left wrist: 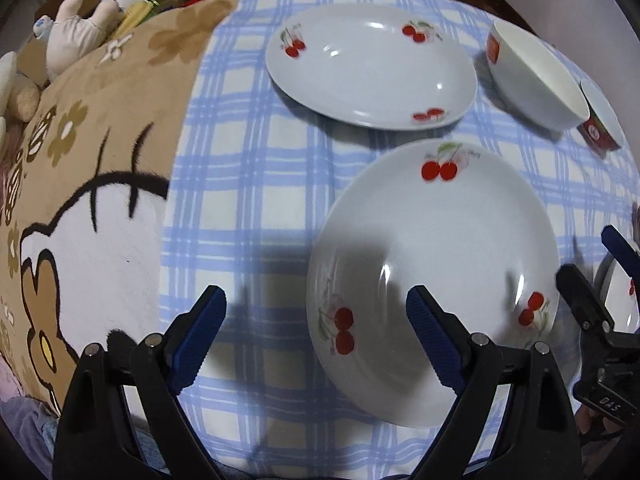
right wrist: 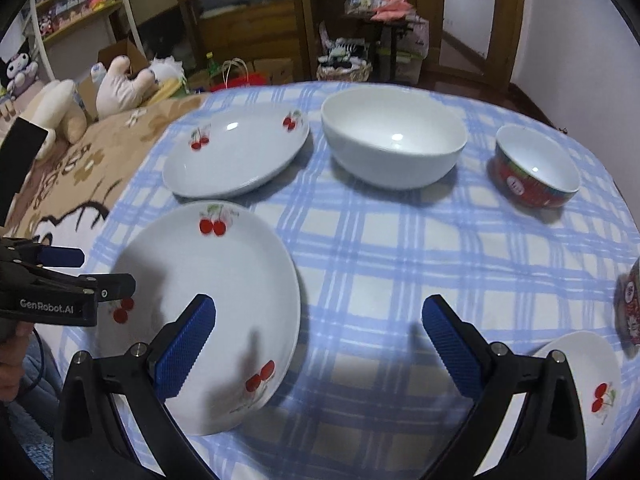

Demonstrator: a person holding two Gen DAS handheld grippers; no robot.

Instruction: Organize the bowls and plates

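Observation:
Two white cherry-print plates lie on the blue checked cloth, the near plate [left wrist: 440, 240] [right wrist: 224, 280] in front of the far plate [left wrist: 372, 64] [right wrist: 236, 156]. My left gripper [left wrist: 316, 292] [right wrist: 100, 272] is open above the near plate's left rim, one finger over the cloth and one over the plate. My right gripper [right wrist: 320, 304] [left wrist: 596, 256] is open over the same plate's right rim. Neither gripper holds anything. Further back stand a large white bowl [right wrist: 394, 144] [left wrist: 536, 76] and a red-patterned bowl [right wrist: 536, 172] [left wrist: 604, 120].
A smaller cherry plate [right wrist: 580, 380] lies at the near right, with another red bowl [right wrist: 630, 308] blurred at the right edge. A brown cartoon blanket [left wrist: 100, 140] and stuffed toys [right wrist: 120, 88] lie to the left. Shelves and boxes stand behind.

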